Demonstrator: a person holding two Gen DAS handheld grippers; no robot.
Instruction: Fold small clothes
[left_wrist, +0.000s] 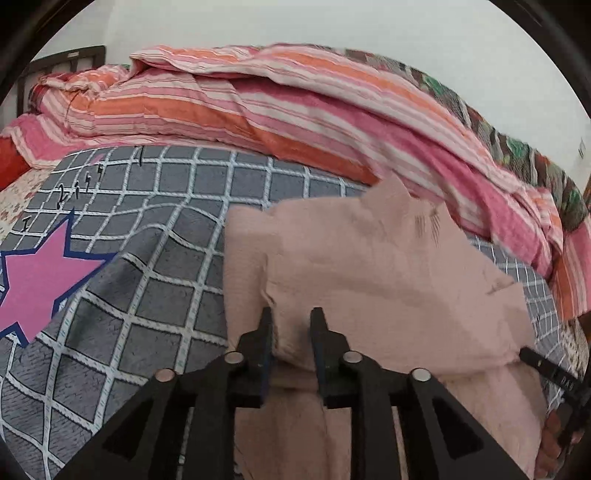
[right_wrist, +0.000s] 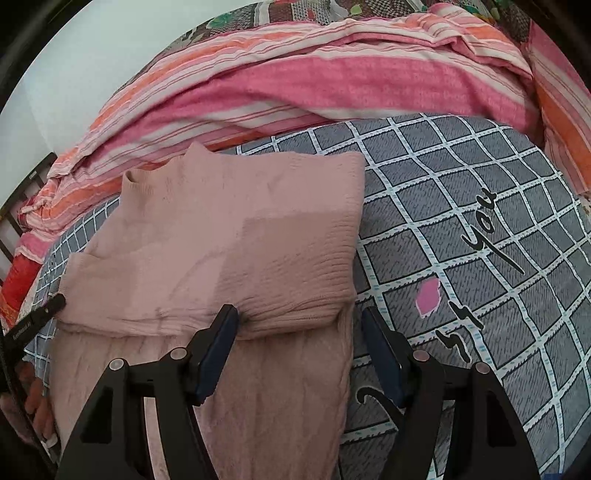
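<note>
A pale pink knit sweater (left_wrist: 369, 266) lies on a grey checked bedsheet (left_wrist: 155, 229), its top part folded over the lower part. My left gripper (left_wrist: 291, 317) has its jaws a small way apart around the folded edge at the sweater's left side. In the right wrist view the sweater (right_wrist: 236, 229) shows its collar at the far end. My right gripper (right_wrist: 299, 314) is open, its jaws wide on either side of the folded edge's right corner. The tip of each gripper shows at the edge of the other view.
A pink and orange striped quilt (left_wrist: 295, 110) is heaped along the far side of the bed, also in the right wrist view (right_wrist: 314, 85). A pink star (left_wrist: 40, 280) and black lettering (right_wrist: 480, 236) are printed on the sheet. A dark bed rail (right_wrist: 22, 199) stands at left.
</note>
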